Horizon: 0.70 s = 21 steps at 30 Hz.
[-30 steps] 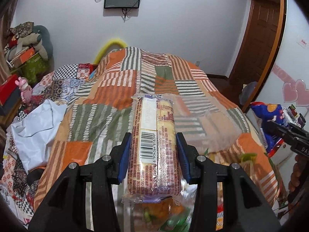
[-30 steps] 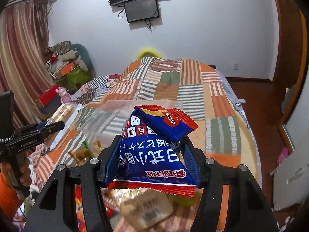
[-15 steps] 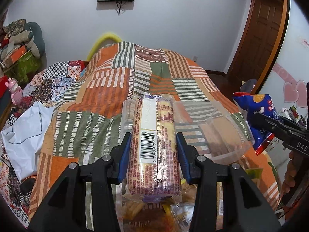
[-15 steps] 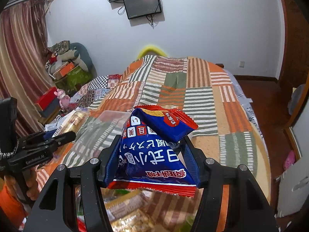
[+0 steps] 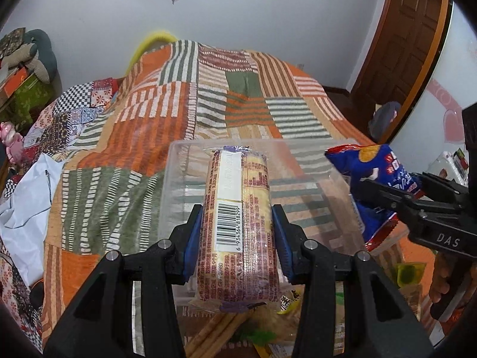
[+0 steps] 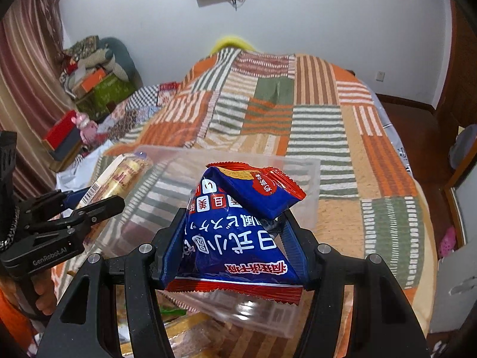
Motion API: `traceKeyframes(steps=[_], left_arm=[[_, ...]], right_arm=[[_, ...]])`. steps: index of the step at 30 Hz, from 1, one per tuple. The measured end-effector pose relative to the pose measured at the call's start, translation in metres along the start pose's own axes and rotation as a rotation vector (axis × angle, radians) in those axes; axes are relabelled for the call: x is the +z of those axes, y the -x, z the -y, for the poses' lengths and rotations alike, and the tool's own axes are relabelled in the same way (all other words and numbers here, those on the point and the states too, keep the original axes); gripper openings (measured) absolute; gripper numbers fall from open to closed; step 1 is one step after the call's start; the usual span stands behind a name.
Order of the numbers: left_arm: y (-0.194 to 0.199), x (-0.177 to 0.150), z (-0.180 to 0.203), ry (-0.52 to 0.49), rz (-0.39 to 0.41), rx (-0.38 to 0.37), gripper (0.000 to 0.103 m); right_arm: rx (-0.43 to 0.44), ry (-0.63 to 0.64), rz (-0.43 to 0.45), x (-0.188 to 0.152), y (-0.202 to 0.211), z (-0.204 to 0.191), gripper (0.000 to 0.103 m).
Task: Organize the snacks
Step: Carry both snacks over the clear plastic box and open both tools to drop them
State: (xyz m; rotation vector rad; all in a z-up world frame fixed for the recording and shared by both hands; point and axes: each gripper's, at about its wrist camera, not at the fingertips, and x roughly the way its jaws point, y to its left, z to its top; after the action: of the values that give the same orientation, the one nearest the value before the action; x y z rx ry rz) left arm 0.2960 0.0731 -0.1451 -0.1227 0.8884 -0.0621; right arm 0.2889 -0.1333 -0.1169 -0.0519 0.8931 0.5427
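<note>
Your left gripper (image 5: 237, 235) clamps a long clear-wrapped roll of yellow biscuits (image 5: 238, 223) between its blue pads, holding it over the left part of a clear rectangular plastic bin (image 5: 179, 179) on the orange-and-green striped patchwork bedspread (image 5: 134, 137). Your right gripper (image 6: 231, 244) grips a blue-and-red foil snack bag (image 6: 235, 238) over the bin's right side. Loose wrapped snacks (image 5: 214, 328) lie at the bedspread's near edge.

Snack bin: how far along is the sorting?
Done: nothing visibly in the clear bin yet. In hand: left gripper clamps a biscuit roll, right gripper clamps a blue snack bag, both over the bin. Left: release both, then the loose snacks lying on the bedspread nearer the camera.
</note>
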Motion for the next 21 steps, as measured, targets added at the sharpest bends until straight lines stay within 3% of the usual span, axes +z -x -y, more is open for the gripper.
traceKeyframes(steps=[11, 21], left_arm=[[-0.001, -0.002, 0.000, 0.002, -0.017, -0.014, 0.044], [0.032, -0.008, 0.003, 0.006, 0.012, -0.016, 0.045]], right_arm=[[-0.005, 0.028, -0.070, -0.002, -0.010, -0.006, 0.060], [-0.002, 0.028, -0.031, -0.002, 0.014, -0.009, 0.064]])
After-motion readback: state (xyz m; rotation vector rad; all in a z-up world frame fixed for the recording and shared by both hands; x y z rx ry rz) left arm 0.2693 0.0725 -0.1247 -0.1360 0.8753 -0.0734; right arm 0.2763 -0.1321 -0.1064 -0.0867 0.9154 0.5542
